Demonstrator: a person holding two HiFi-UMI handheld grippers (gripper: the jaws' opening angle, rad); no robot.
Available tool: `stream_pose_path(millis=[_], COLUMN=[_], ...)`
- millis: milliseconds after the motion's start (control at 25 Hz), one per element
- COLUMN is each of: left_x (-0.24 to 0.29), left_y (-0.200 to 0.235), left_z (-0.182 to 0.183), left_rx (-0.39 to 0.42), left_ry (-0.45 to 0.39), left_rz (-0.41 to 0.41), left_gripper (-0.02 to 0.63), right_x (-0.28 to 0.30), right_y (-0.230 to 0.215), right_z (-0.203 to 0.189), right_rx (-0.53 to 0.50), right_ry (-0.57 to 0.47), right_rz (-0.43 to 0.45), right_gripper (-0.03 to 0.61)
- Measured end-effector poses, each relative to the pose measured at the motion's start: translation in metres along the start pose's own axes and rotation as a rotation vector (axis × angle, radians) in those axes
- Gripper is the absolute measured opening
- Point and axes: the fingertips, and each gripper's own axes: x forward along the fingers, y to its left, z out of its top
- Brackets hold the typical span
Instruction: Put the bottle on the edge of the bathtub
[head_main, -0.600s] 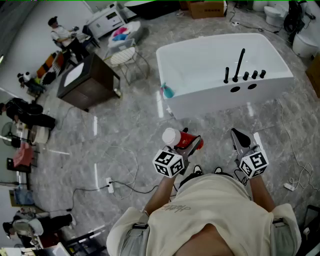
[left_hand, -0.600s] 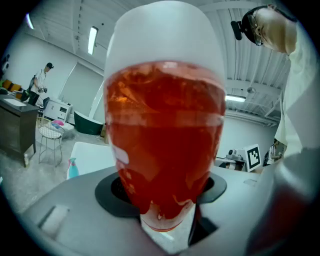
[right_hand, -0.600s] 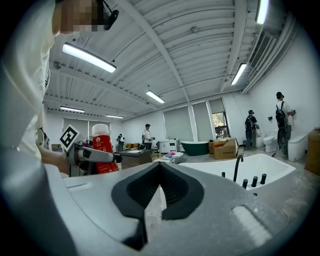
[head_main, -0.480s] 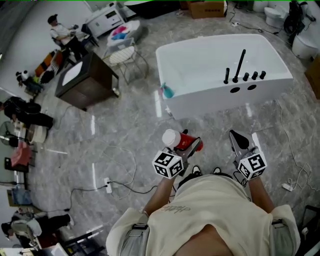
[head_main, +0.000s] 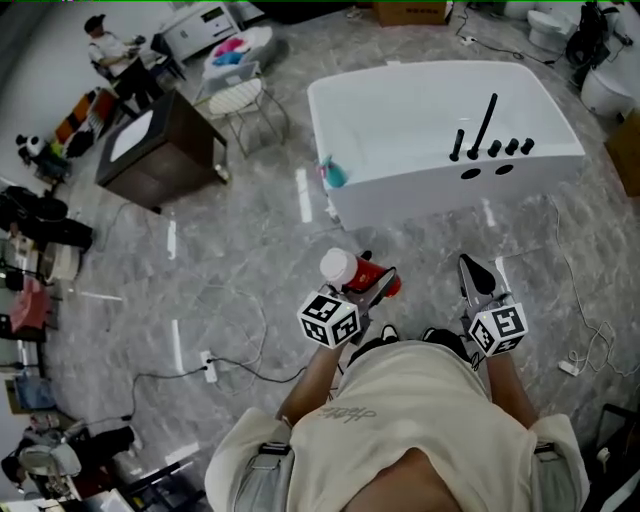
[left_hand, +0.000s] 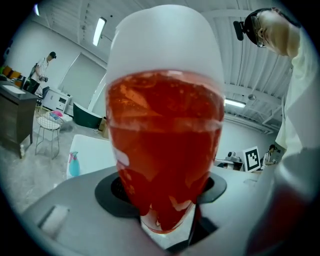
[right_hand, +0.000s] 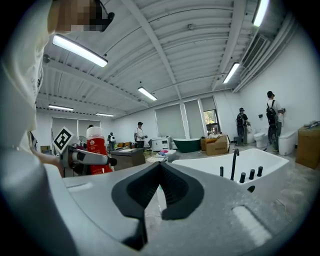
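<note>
One red bottle (head_main: 358, 272) stands upright, pinched in the left gripper (head_main: 372, 287); the bathtub edge (head_main: 420, 192) lies ahead at one o'clock, well apart. The right gripper (head_main: 475, 272), jaws pressed together, carries nothing.

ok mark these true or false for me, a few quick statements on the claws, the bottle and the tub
1. The left claw grips a red bottle with a white cap. True.
2. The right claw holds a second bottle. False: its jaws are together with nothing between them.
3. The bottle stands on the tub edge. False: it is in the left claw, over the floor, short of the tub.
4. A black faucet stands on the tub's rim. True.
</note>
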Motion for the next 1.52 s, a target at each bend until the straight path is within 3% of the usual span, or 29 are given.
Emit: stream_pose_path(millis=[240,560,960,1200,1520], left_x=[0.004,0.053,0.132,0.182,0.227], left_y=[0.018,0.036,0.087,0.102,0.118], left_z=[-0.007,-0.018,0.031,0.060,0.064], left_rx=[-0.039,-0.060,-0.013,-0.008,-0.031], left_ry=[0.037,0.100,0.105,0.112,0.126], left_rz=[-0.032,-0.047,0.026,0.068,0.090], left_gripper=[0.296,0.296,0.298,0.298,0.298], right_x=[0.006,0.031,0.144,0.187,0.233], right_y=[0.001,-0.049,-0.120,-0.166,-0.190], right_z=[-0.011,-0.032,-0.004,-0.001,-0.002], right_rx=[0.018,0.086,0.093,0.123,0.109], right_ry=[0.037,0.084,0.050,0.092,0.115], right_rz=[-0.036,-0.059,0.054,0.111,0.167], right_gripper=[0.000,0.000,0.000,0.002,0.002])
